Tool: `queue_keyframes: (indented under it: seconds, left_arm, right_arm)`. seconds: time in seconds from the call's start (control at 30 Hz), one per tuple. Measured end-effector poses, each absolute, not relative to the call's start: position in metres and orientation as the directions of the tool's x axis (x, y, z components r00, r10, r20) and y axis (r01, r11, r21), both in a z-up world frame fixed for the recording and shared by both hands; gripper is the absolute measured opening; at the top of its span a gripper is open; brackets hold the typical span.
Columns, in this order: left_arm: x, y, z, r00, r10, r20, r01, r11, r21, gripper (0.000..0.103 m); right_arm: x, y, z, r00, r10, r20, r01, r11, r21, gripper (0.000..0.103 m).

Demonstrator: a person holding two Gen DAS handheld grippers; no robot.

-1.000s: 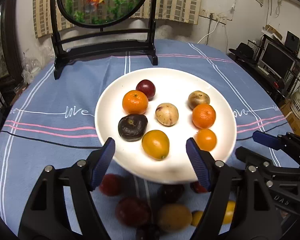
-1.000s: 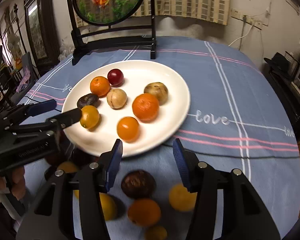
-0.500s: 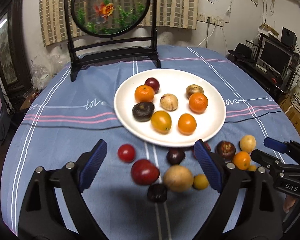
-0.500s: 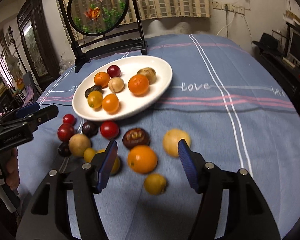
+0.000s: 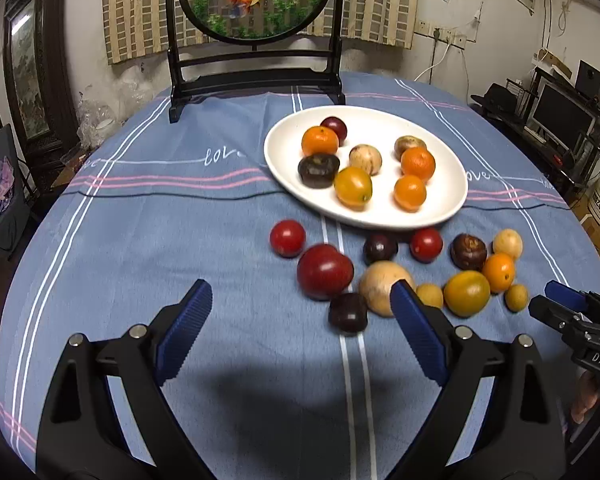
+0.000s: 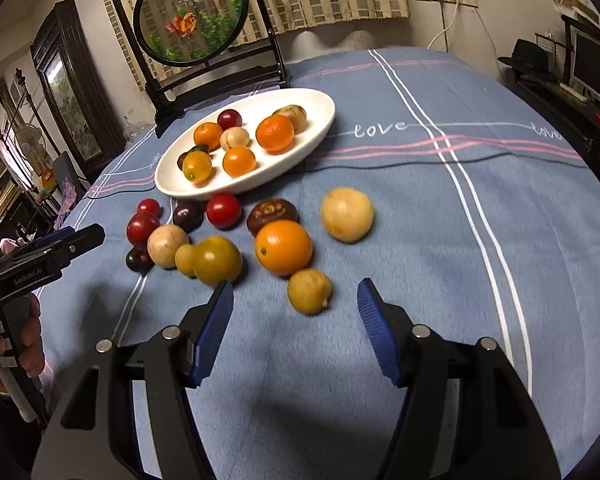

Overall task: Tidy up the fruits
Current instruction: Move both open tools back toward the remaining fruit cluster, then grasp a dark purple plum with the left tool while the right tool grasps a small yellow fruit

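Note:
A white plate (image 5: 448, 208) (image 6: 320, 120) holds several fruits: oranges, dark plums and pale round ones. Several more fruits lie loose on the blue cloth in front of it, among them a big red fruit (image 5: 325, 271), a tan fruit (image 5: 380, 284) and an orange (image 6: 283, 246). My left gripper (image 5: 300, 328) is open and empty, just short of the loose fruits. My right gripper (image 6: 296, 330) is open and empty, with a small yellow fruit (image 6: 309, 291) just ahead of its fingers. Each gripper shows at the edge of the other's view.
A round painted screen on a black stand (image 5: 256, 80) stands at the table's far side. A blue cloth with stripes and "love" lettering (image 5: 220, 156) covers the round table. Shelves with electronics (image 5: 560, 120) stand to the right.
Both grippers have pulled back and up from the plate, so the loose fruits in front of it have come into full view. Both stay open and empty.

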State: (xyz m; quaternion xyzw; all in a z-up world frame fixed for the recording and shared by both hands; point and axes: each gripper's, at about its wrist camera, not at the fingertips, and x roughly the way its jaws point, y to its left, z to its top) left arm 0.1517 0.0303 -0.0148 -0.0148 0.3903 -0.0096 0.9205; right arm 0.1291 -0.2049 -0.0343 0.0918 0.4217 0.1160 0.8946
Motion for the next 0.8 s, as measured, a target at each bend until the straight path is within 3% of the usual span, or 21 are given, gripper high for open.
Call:
queue_keyframes:
  seconds: [0.8]
  left_arm:
    - [0.146,0.015,-0.045,0.651,-0.004,-0.759,0.03,0.999,0.021,0.092]
  right_arm:
    - [0.117,-0.209,-0.046,0.601,0.336,-0.725,-0.148,0.938,0.312,0.065]
